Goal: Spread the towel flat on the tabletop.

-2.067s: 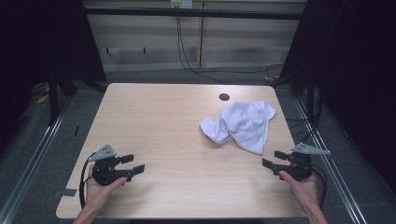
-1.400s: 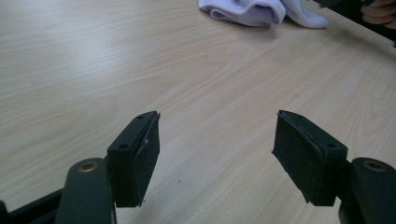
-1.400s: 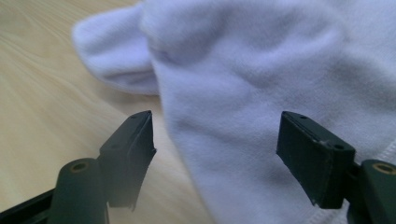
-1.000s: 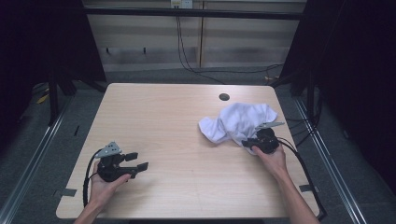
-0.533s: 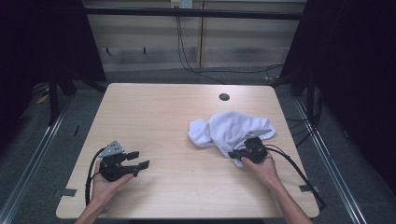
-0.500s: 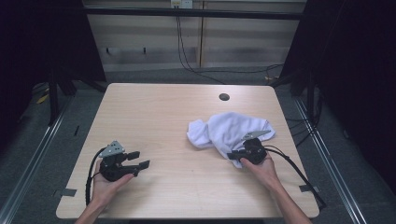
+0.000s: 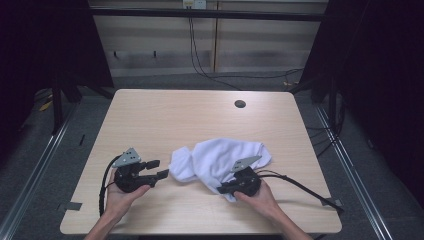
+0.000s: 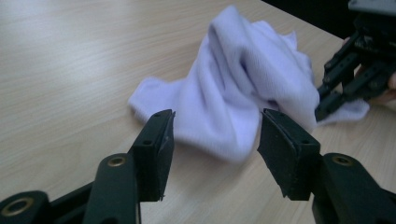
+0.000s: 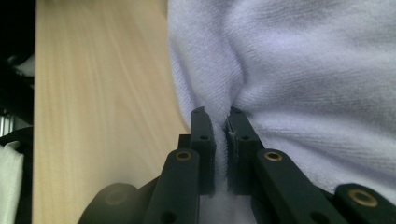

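Towel (image 7: 220, 160) pinched at its near edge by right tool (image 7: 223, 189), jaws nearly closed with a fold of cloth between them, clear in the right gripper view (image 9: 219, 126); grip looks set for dragging or lifting that edge. Left tool (image 7: 157, 169) sits wide, nothing in it, aimed at the bunched left end (image 8: 219, 107), probably ready to take a second corner. Towel lies crumpled, centre-right of the tabletop (image 7: 150, 115), toward the near side.
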